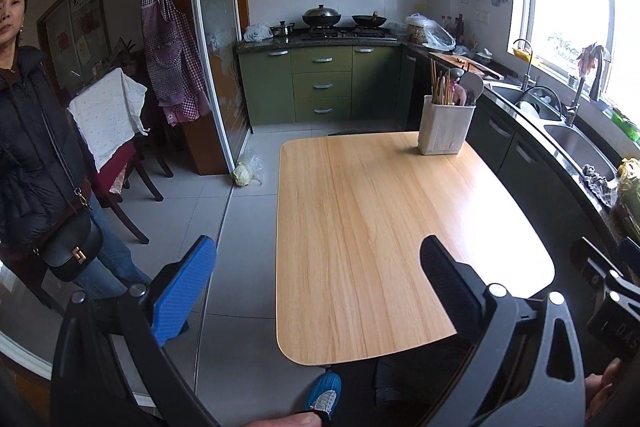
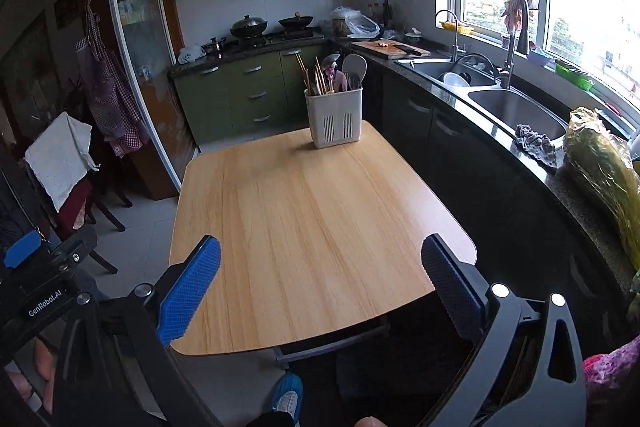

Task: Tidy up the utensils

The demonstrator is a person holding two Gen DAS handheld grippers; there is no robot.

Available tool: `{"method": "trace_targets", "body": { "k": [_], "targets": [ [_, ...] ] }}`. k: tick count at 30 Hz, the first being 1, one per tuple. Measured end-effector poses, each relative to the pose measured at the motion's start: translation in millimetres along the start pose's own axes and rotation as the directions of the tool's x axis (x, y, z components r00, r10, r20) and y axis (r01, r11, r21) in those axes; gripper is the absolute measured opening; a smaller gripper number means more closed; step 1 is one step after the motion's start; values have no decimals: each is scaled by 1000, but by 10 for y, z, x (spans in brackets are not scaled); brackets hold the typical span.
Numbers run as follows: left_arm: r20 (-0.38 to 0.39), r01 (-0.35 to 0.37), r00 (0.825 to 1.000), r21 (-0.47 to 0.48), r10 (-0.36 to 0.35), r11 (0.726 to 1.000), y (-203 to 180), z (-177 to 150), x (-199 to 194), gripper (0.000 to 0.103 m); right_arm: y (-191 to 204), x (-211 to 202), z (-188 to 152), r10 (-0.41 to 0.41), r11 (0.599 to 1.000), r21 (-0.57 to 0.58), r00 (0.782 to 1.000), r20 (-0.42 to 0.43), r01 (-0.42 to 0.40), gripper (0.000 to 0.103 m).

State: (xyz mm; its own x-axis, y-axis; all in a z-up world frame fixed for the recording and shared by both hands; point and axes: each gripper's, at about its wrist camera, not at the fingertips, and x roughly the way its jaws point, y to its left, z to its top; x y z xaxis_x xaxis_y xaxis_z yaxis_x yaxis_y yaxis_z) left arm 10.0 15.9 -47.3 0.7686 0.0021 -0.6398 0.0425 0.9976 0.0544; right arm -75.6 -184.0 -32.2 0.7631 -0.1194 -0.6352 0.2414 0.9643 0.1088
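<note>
A white utensil holder (image 1: 445,126) stands at the far right of the wooden table (image 1: 380,235); it also shows in the right wrist view (image 2: 335,119). It holds several wooden chopsticks (image 2: 314,77), a grey spatula (image 2: 355,67) and other utensils, all upright. My left gripper (image 1: 316,283) is open and empty, held above the table's near left edge. My right gripper (image 2: 320,279) is open and empty above the table's near edge (image 2: 304,307). Both are far from the holder.
A kitchen counter with a double sink (image 2: 516,107) runs along the right. A cutting board with a knife (image 2: 390,47) lies on it. A person (image 1: 36,155) stands at the left beside a chair (image 1: 116,147). The stove with pans (image 1: 340,21) is at the back.
</note>
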Motion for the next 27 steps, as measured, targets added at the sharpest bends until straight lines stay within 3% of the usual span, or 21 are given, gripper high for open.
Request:
{"method": "trace_targets", "body": {
  "k": [9, 21, 27],
  "targets": [
    [66, 55, 996, 47, -58, 997, -265, -31, -233, 97, -61, -193, 11, -31, 999, -30, 996, 89, 34, 99],
    [54, 16, 998, 35, -18, 999, -248, -9, -183, 97, -122, -330, 60, -38, 999, -25, 993, 111, 41, 99],
    [89, 25, 996, 22, -27, 999, -241, 38, -274, 97, -180, -370, 103, -52, 998, -20, 991, 126, 55, 99]
  ]
}}
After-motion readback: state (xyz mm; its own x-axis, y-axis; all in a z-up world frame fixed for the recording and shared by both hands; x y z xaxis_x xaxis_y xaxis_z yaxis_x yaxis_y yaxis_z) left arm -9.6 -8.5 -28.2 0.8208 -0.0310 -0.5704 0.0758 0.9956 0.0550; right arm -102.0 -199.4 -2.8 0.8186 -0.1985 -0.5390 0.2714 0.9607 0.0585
